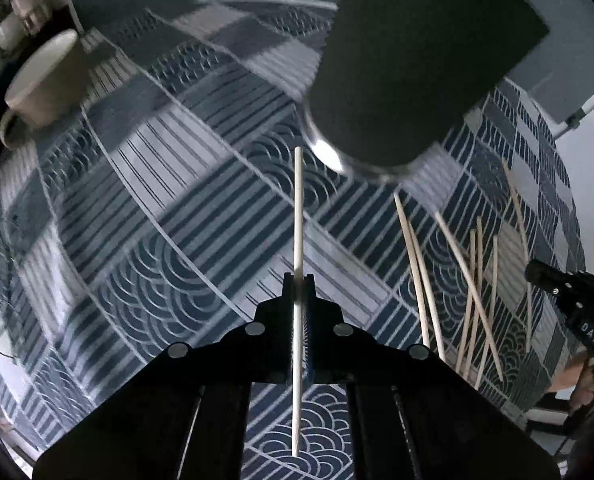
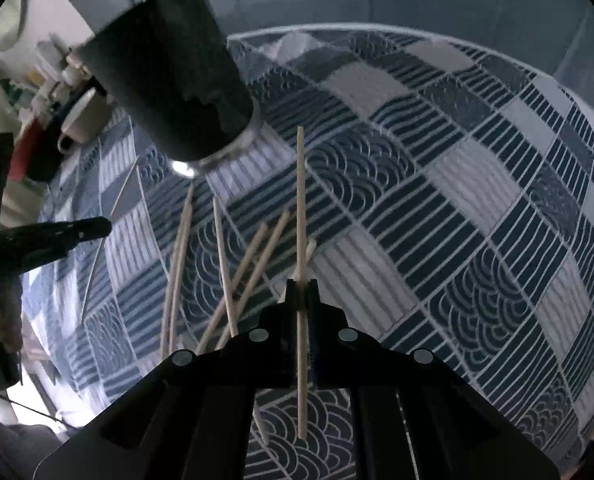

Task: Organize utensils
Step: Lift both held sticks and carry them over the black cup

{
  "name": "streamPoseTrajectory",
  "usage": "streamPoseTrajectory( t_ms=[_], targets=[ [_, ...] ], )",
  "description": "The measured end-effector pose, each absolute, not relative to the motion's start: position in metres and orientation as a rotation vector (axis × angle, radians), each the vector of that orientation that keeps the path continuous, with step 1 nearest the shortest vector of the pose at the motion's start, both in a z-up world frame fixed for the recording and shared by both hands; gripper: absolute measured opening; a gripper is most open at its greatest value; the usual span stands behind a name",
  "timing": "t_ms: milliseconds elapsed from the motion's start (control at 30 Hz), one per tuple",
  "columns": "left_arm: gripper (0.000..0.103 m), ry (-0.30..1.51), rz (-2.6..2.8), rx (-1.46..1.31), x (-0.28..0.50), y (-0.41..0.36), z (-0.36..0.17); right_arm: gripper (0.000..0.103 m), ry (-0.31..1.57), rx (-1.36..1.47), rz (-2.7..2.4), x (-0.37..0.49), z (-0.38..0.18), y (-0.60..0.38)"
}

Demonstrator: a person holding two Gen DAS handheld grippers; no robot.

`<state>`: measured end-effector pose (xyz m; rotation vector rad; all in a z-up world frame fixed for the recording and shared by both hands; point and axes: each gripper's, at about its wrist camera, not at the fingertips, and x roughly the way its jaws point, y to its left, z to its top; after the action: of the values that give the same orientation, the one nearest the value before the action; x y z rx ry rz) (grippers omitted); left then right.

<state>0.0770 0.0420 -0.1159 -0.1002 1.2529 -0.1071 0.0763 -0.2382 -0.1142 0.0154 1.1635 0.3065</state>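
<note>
My left gripper [image 1: 298, 280] is shut on a thin wooden skewer [image 1: 298, 208] that points forward toward a tall black cup [image 1: 409, 64] with a metal base. My right gripper [image 2: 301, 286] is shut on another wooden skewer [image 2: 300, 200], held above the cloth. The same black cup [image 2: 169, 68] stands ahead to its left, with skewer tips sticking out of its top. Several loose skewers [image 2: 225, 264] lie on the cloth below the right gripper; they also show in the left wrist view [image 1: 473, 280]. The right gripper shows at the left view's right edge [image 1: 569, 292]; the left gripper shows at the right view's left edge [image 2: 57, 236].
A blue and white patterned cloth [image 1: 177, 216] covers the table. A cream mug [image 1: 45, 80] stands at the far left of the cloth; it also shows in the right wrist view [image 2: 83, 120]. Clutter sits beyond the table's left edge [image 2: 49, 80].
</note>
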Motion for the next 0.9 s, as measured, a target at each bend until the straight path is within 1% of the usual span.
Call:
streamPoseTrajectory(
  t_ms=[100,500,900],
  targets=[
    [0.005,1.205,-0.068,-0.059,0.082,0.047,-0.098,0.005,1.121,0.016,0.317,0.082,-0.099,-0.236],
    [0.005,1.044,0.003,-0.052,0.106,0.066,-0.024,0.005,0.941,-0.017,0.359,0.106,-0.027,-0.218],
    [0.005,0.89,-0.016,-0.031,0.133,0.057,0.046,0.005,0.844,-0.051,0.368,0.128,0.026,-0.199]
  ],
)
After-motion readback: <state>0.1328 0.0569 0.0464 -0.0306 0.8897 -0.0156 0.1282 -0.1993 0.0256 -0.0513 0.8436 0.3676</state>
